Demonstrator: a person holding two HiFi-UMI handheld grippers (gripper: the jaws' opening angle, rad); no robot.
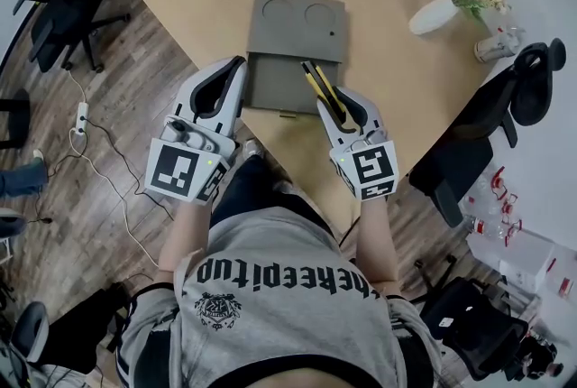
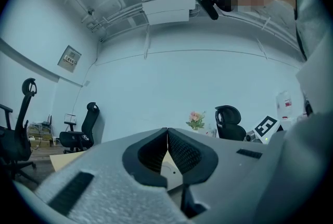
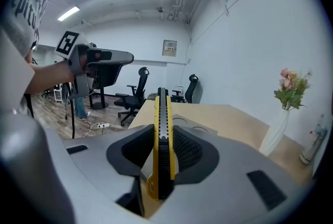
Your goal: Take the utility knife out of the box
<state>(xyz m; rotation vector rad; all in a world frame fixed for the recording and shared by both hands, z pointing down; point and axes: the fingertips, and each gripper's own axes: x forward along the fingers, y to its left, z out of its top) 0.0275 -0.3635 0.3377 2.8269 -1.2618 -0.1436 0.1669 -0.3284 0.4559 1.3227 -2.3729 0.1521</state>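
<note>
R gripper nearest, pads pinching the yellow-black utility knife edge-on, held over the near-right part of the grey box. Knife's long axis runs near-to-far, far tip leaning a bit left. L gripper just left of it, jaws pressed together, nothing btwn them. Box sits on the table, w/ two round recesses in its far half.

The head view looks steeply down from above the person onto the table, with the box at upper centre and the left gripper and right gripper close beneath it. The left gripper view sits just behind its jaws and faces level across the tabletop toward a white wall. The right gripper view, equally close behind the utility knife, tilts slightly down along the table. All three views share the vase of flowers.
</note>
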